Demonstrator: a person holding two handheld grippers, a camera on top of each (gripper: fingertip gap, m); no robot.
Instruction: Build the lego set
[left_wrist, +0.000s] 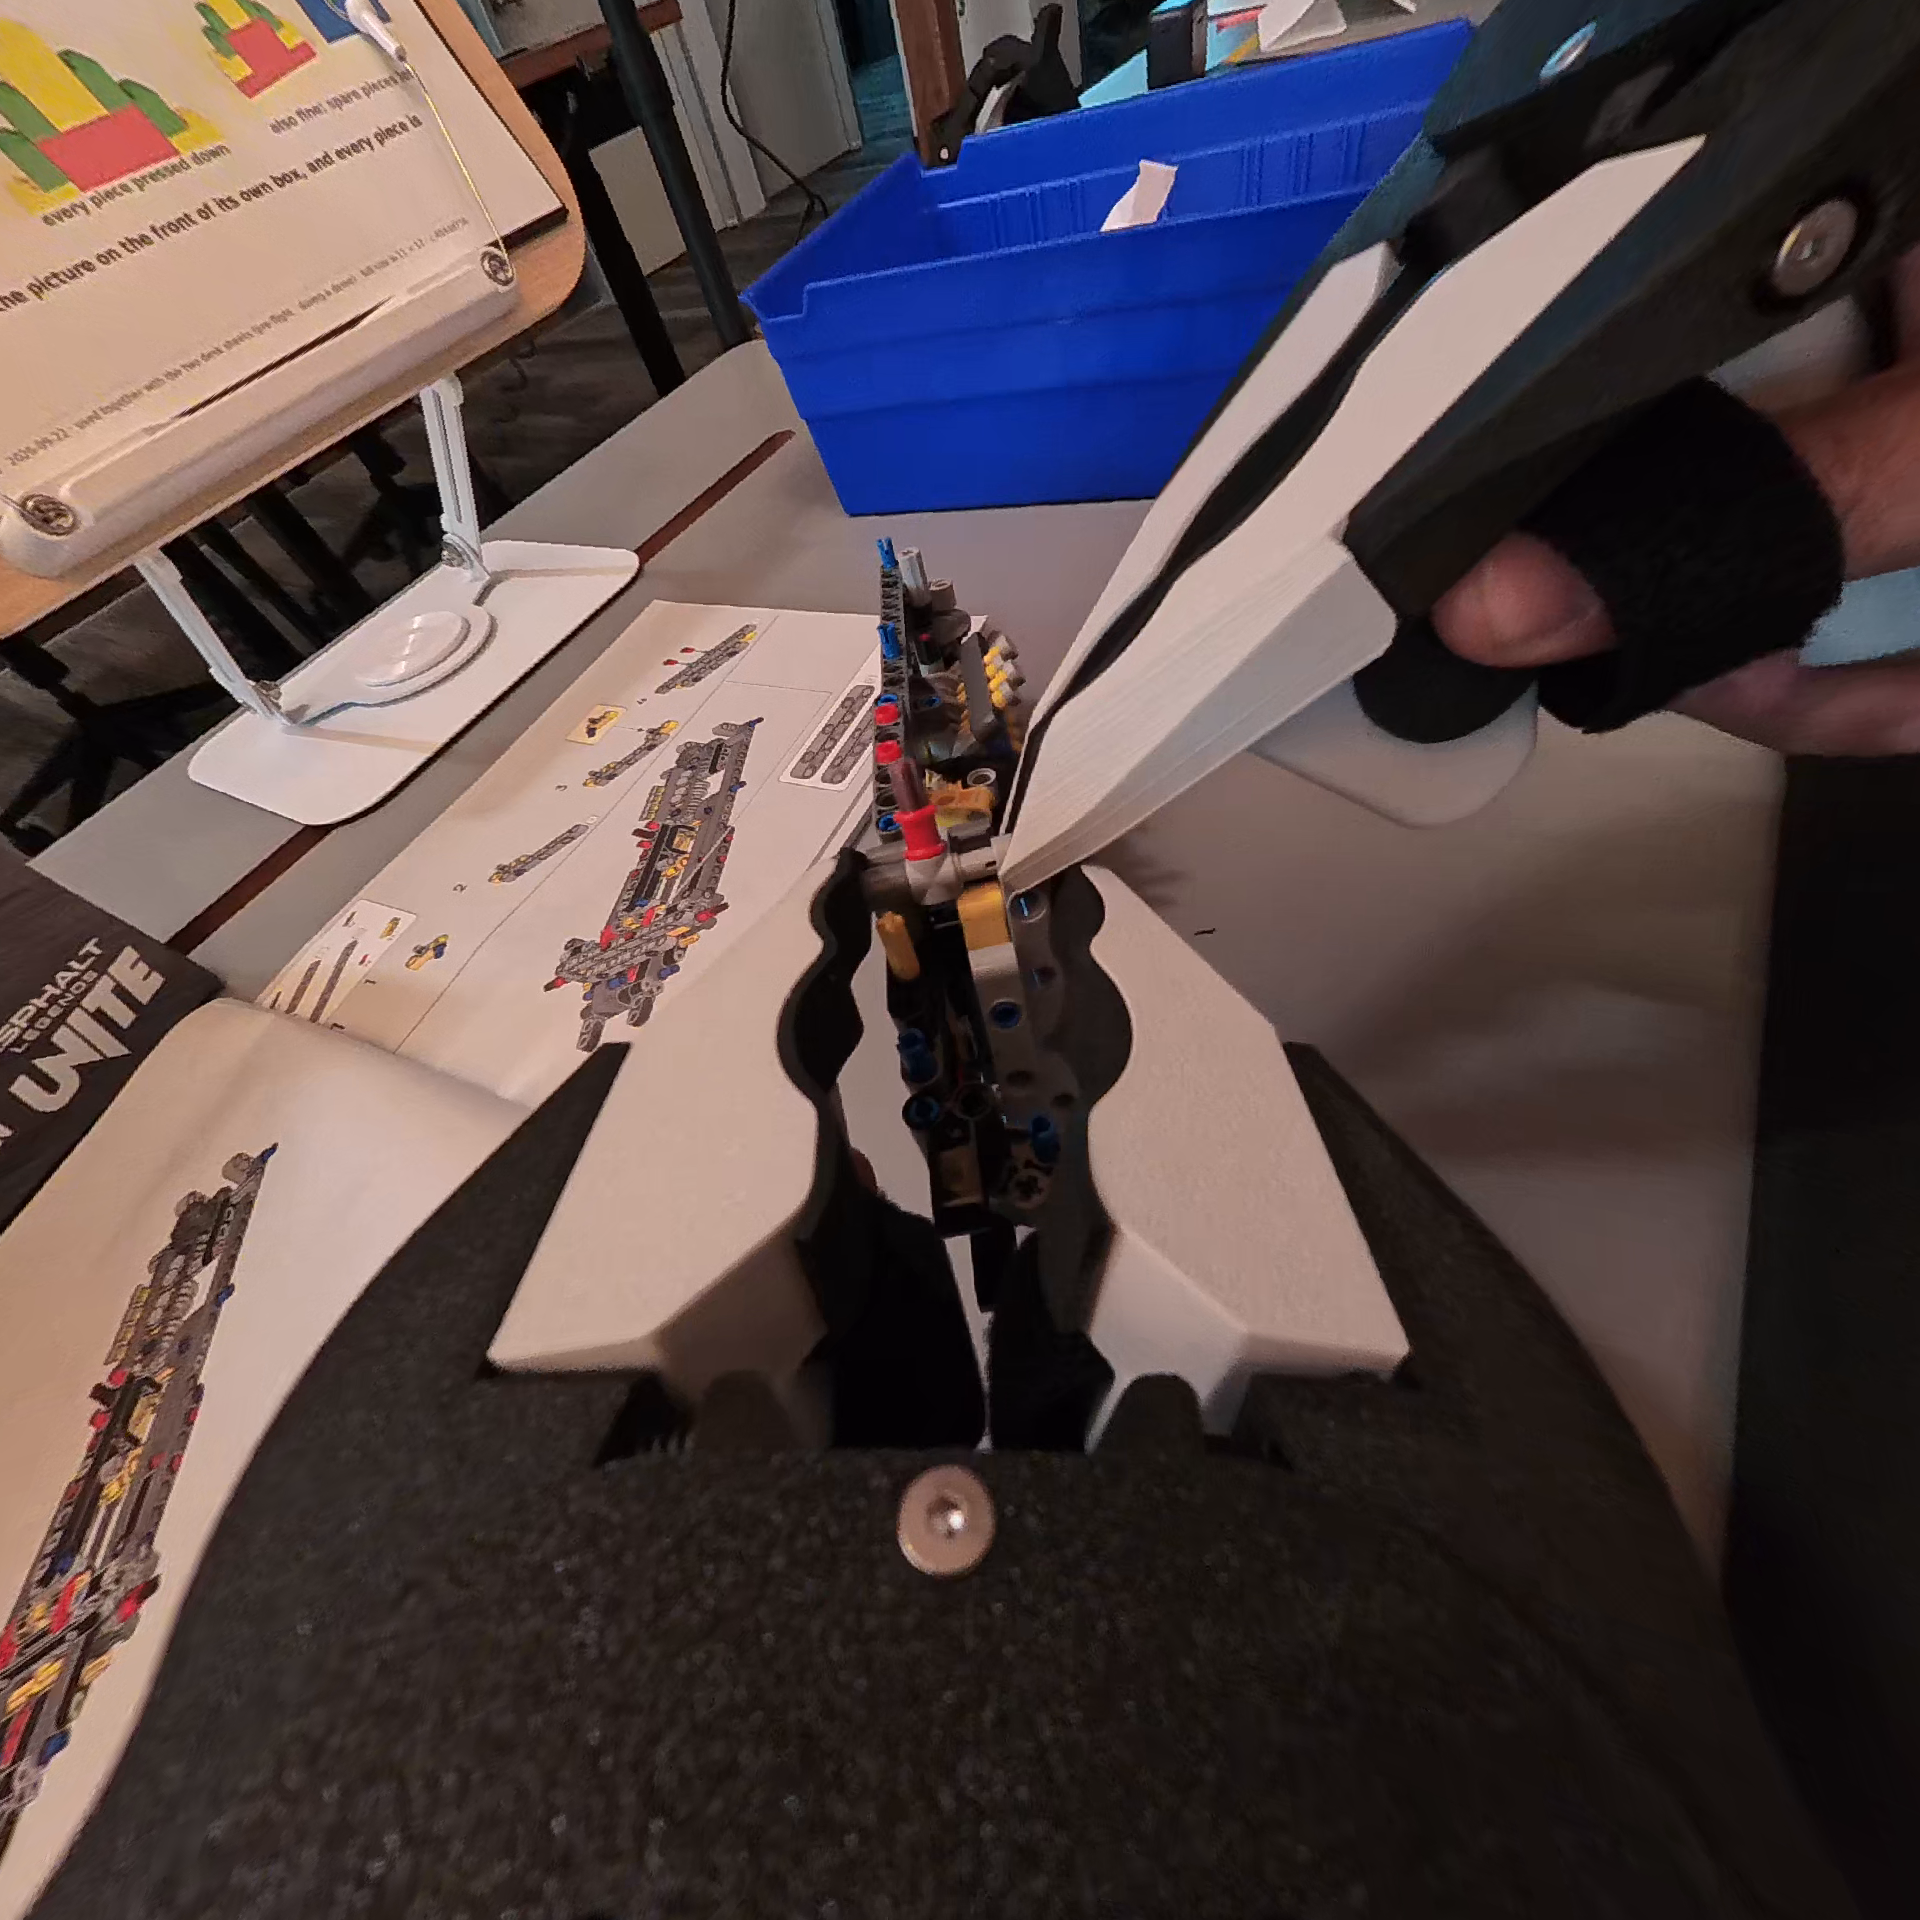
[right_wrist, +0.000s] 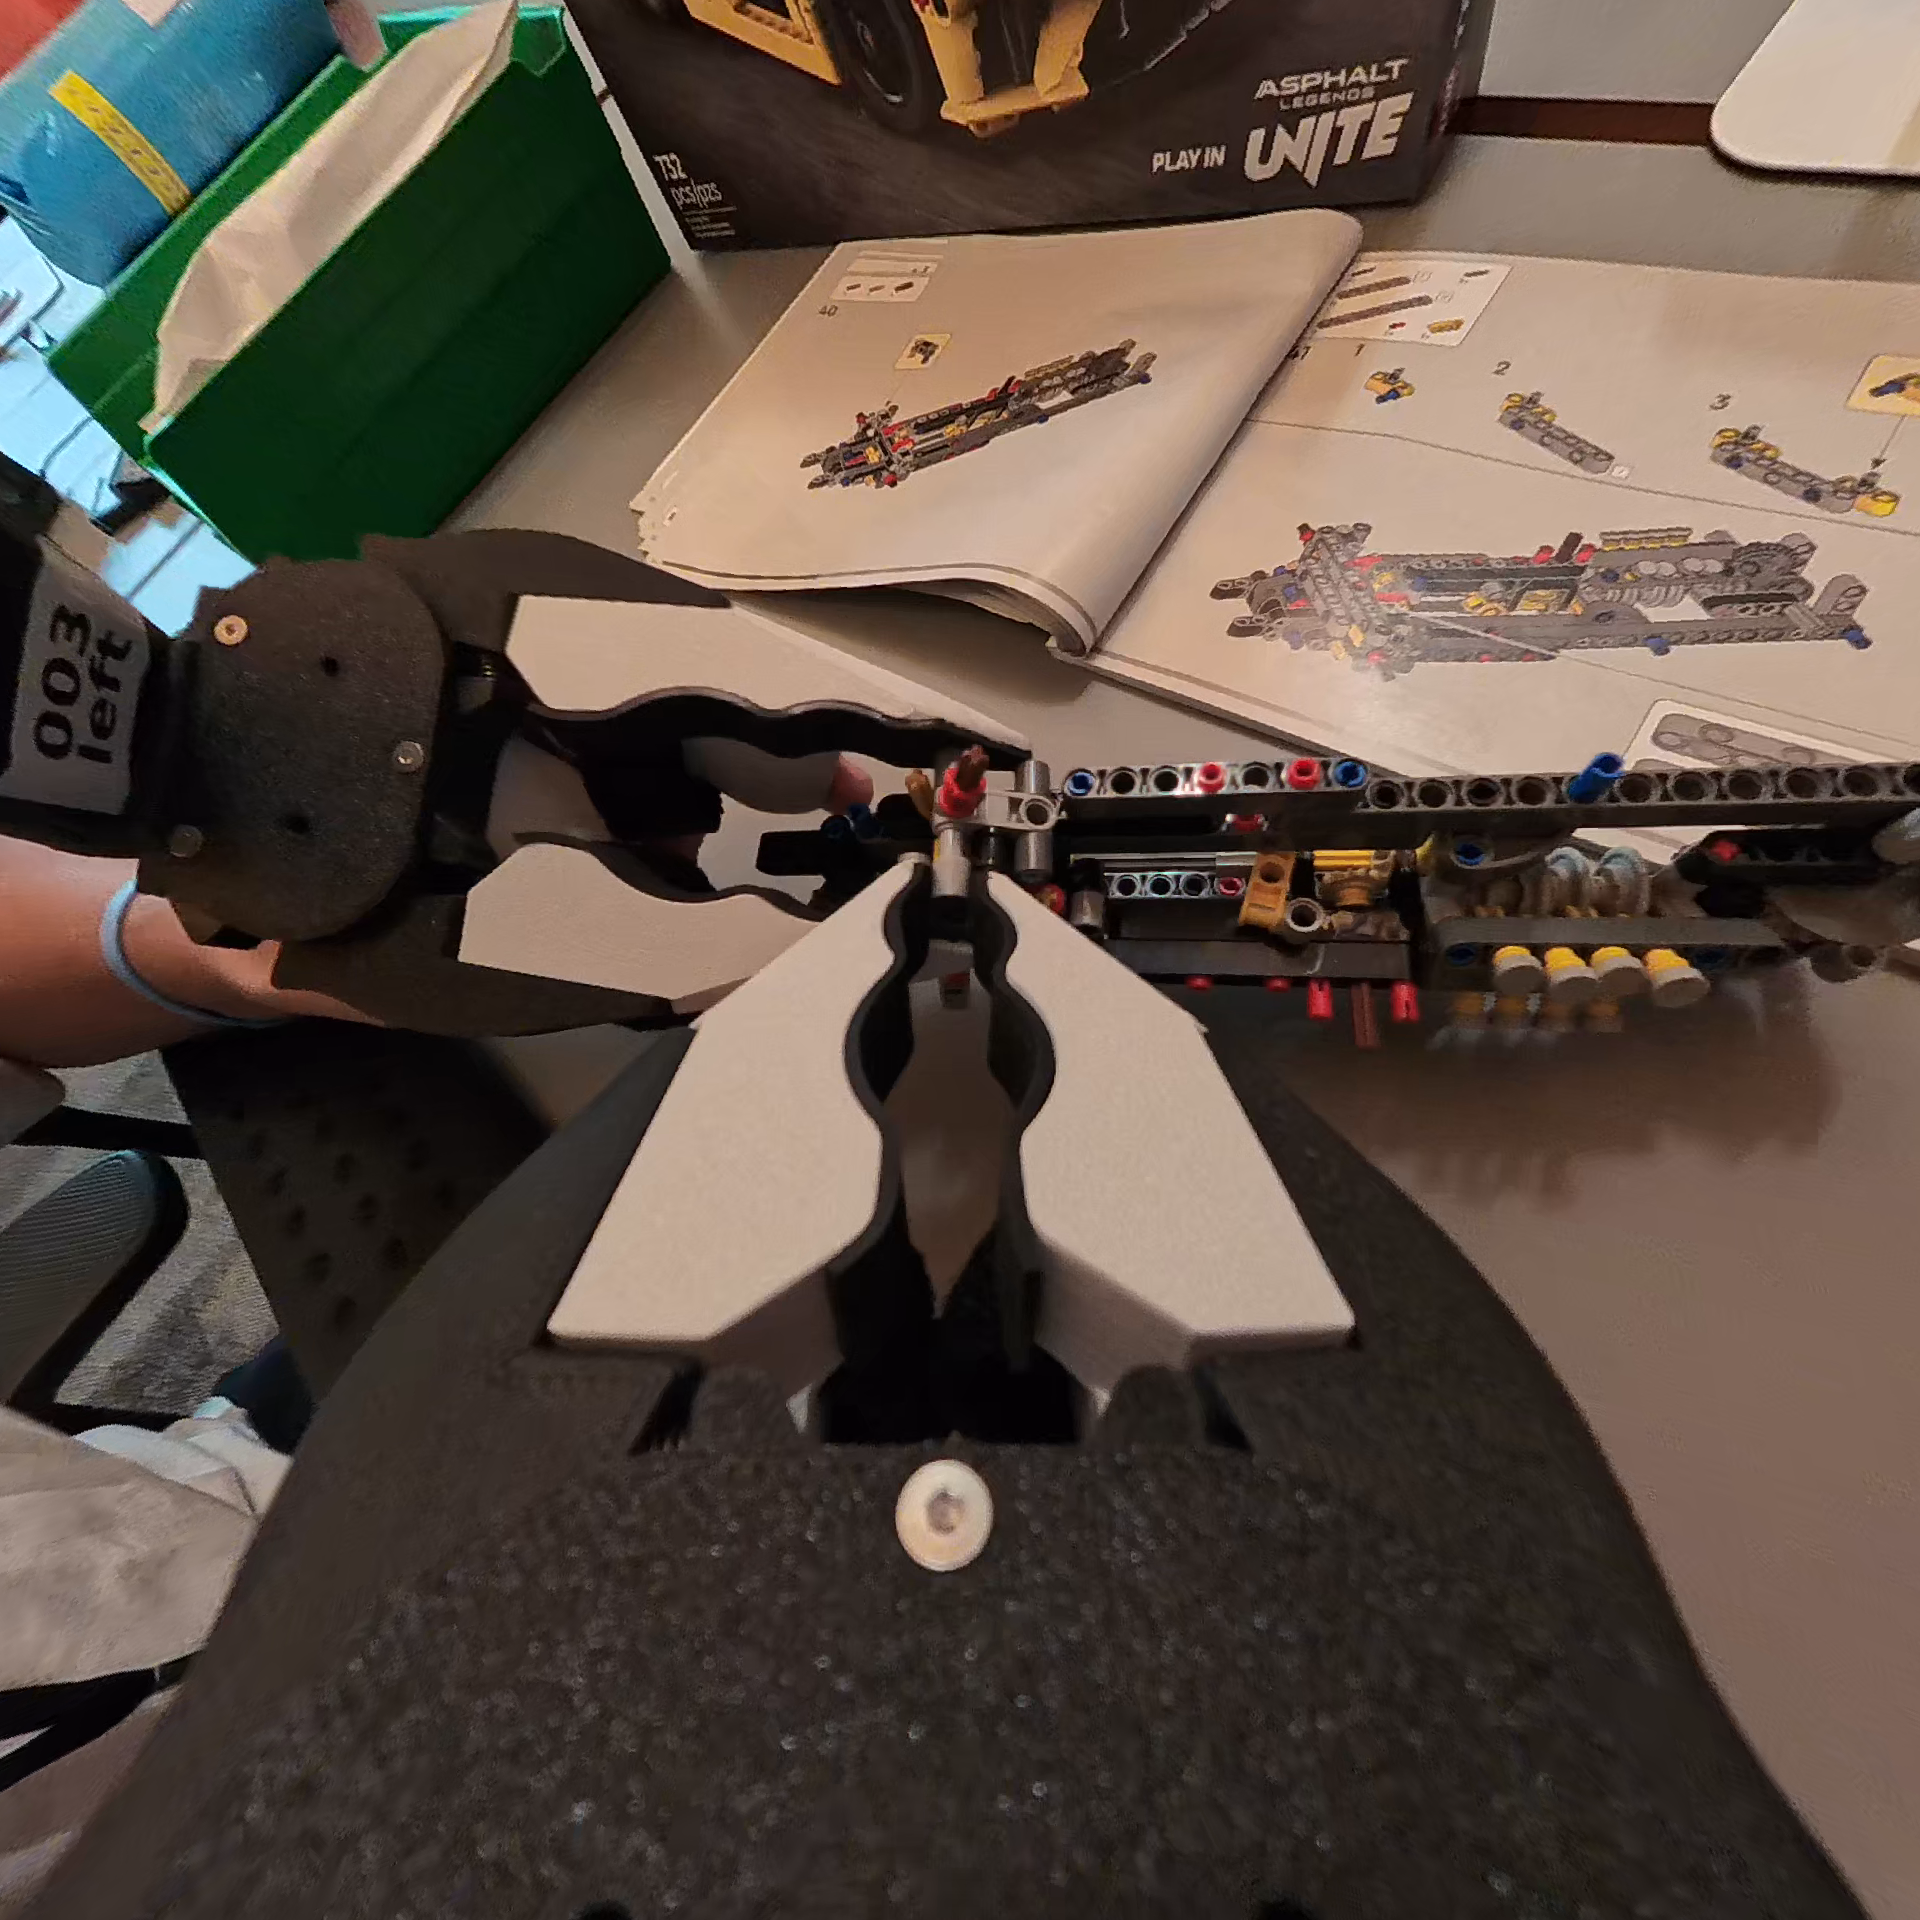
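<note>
1. Chassis (right_wrist: 1455, 831), a long grey and black beam assembly studded with red, blue and yellow pins, lies lengthwise on the grey bench (right_wrist: 1558, 1195), just in front of the open instruction booklet (right_wrist: 1143, 416).

2. Left tool (left_wrist: 940, 935) is clamped around the near end of the chassis, its fingers (left_wrist: 717, 1122) pressing both flanks of the frame.

3. Right tool (right_wrist: 948, 883) comes in from the side, jaws nearly together, pinched on a small grey connector piece (right_wrist: 951, 868) at that same end, beside a red pin (right_wrist: 961, 795).

4. Risk, as I judge it: both tools meet at one crowded corner, so a sideways push on the connector could lever the frame out of the left tool's hold, or pop neighbouring pins loose.

5. Further risk: only one end is held, so pressing down hard may tip or flex the free far end against the bench.

6. The connector is small and half hidden between the fingertips; whether it is fully seated cannot be told, and a slanted push could jam it.

7. Count: two tools, one chassis, one open booklet, one dark set box (right_wrist: 1039, 114), one blue bin (left_wrist: 1039, 343), one green box (right_wrist: 395, 343), one white stand (left_wrist: 416, 665) bearing a printed sheet.
</note>
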